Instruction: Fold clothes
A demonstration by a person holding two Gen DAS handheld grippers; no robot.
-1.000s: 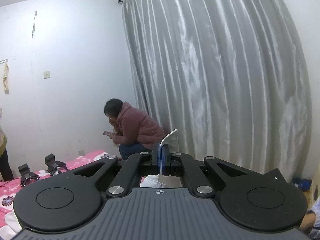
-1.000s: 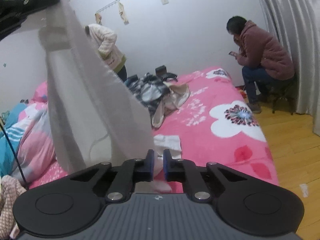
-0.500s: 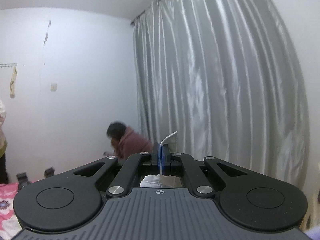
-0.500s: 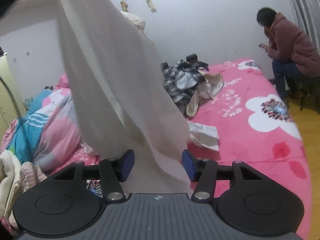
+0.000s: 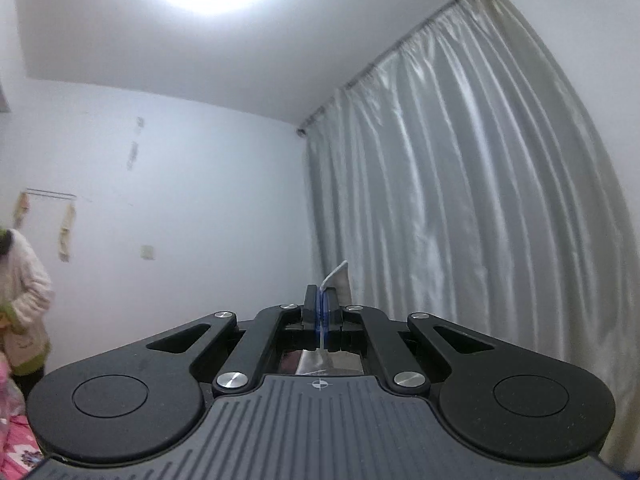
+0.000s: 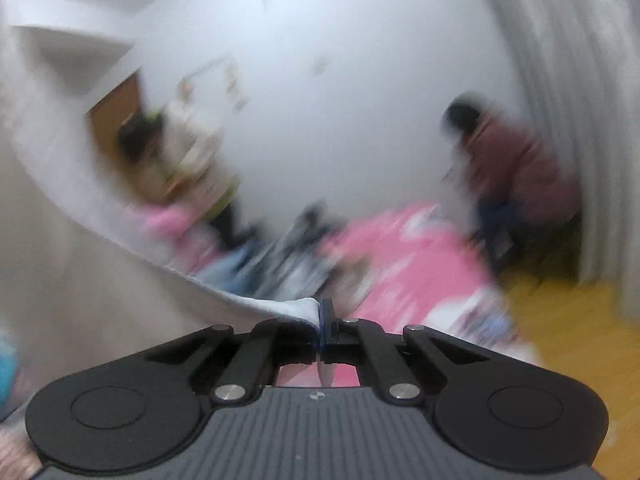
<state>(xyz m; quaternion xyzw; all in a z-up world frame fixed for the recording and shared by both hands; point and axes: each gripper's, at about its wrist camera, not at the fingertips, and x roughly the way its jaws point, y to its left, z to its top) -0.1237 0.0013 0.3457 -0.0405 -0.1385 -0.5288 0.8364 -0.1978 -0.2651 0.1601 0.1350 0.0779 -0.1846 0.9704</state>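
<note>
A grey curtain (image 5: 460, 208) and white wall fill the left view; the right view is smeared, showing a pink bed (image 6: 420, 256), two people and a dark clothes heap only vaguely. The pale garment (image 6: 80, 280) sweeps off left, its hem pinched in the right gripper (image 6: 325, 314), whose jaws have just closed. The left gripper (image 5: 322, 300) clamps another edge.

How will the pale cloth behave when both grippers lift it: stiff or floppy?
Probably floppy: the pale cloth sags in a curve from the right gripper. It seems light and thin: only a sliver shows in the left gripper, whose pads are shut on it.
</note>
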